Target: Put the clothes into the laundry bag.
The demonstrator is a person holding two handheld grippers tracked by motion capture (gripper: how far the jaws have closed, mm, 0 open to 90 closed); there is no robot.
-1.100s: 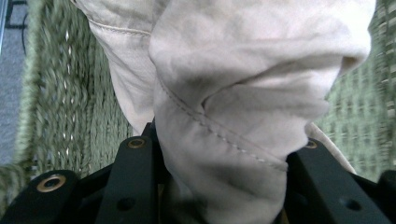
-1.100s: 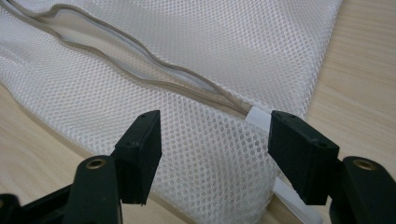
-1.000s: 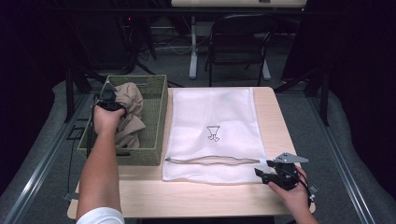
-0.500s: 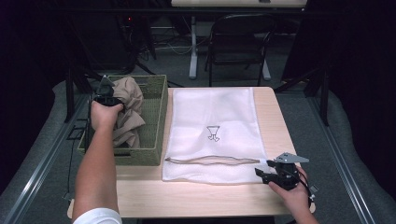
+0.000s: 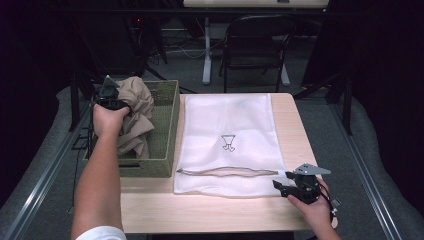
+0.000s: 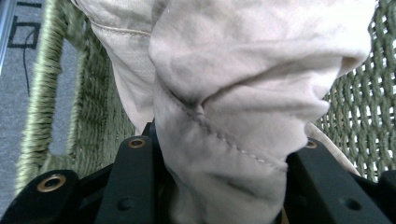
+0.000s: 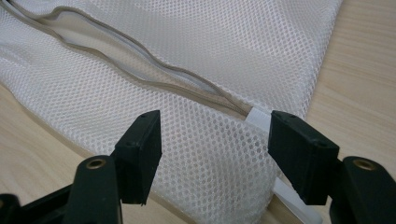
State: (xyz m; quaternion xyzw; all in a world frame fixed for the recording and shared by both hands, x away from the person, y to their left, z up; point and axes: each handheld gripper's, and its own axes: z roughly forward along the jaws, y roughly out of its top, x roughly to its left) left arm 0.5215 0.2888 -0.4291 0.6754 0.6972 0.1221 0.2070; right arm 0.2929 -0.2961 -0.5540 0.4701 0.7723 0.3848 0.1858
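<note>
Lifting tan garment (image 5: 136, 111) clear of woven basket (image 5: 165, 131); left gripper (image 5: 108, 96) jaws clamped on its bunched fold; keep grip firm, raise until hem clears rim; right gripper (image 5: 290, 186) jaws open, empty, over mesh bag (image 5: 227, 122) zipper corner on counter (image 5: 200, 212).

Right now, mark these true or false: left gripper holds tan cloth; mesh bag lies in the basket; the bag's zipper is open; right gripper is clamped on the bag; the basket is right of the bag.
1. The left gripper is shut on the tan garment. True.
2. The white mesh laundry bag lies in the green woven basket. False: it lies flat on the wooden table, beside the basket.
3. The bag's zipper is open. True: its two edges gape apart.
4. The right gripper is clamped on the bag. False: its jaws stand open over the bag's corner.
5. The basket is right of the bag. False: in the high view it is to the left.
</note>
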